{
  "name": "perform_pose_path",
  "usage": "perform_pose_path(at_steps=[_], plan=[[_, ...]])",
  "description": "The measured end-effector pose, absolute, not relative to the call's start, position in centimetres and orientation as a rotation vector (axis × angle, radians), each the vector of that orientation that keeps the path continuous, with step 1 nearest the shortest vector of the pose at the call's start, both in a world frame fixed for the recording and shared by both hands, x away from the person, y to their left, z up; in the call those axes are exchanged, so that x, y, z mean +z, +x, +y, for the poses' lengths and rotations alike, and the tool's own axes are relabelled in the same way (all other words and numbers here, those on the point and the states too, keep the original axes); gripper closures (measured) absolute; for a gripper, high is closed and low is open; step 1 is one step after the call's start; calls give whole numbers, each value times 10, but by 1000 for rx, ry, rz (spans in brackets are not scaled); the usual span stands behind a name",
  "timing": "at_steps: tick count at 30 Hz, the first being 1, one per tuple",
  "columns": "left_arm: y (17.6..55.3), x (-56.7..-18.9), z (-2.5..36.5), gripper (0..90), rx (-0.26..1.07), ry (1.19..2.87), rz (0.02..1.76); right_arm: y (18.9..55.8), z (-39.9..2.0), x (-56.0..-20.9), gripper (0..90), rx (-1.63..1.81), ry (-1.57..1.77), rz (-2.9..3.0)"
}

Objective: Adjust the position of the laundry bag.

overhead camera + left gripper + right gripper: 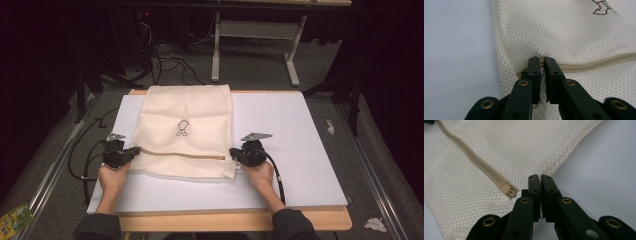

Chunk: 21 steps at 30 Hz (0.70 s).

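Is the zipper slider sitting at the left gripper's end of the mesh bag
No, the zipper slider sits beside the right gripper on the mesh bag.

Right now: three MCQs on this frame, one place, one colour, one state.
1. Where does the mesh bag lie?
A. on the white board
B. on the floor
C. on a chair

2. What colour is the zipper?
A. red
B. beige
C. blue

3. The left gripper is:
A. wide open
B. off the bag
C. shut on the mesh

A: the bag is spread on the white board.
B: the tape matches the cream mesh.
C: mesh is pinched between its jaws at the zipper end.
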State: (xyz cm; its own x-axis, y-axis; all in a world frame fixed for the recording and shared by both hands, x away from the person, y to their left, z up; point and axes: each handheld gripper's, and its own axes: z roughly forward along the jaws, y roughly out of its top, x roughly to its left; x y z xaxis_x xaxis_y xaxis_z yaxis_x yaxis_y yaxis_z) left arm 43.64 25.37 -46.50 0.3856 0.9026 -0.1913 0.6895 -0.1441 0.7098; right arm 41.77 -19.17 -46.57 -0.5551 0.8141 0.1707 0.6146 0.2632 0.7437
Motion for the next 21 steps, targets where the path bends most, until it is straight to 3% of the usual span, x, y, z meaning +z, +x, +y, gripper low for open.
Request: perform_pose_path(at_steps=[21], plan=[[424,-457,220,842,334,1936,1253,410,-231,-459,881,1135,1372,2251]])
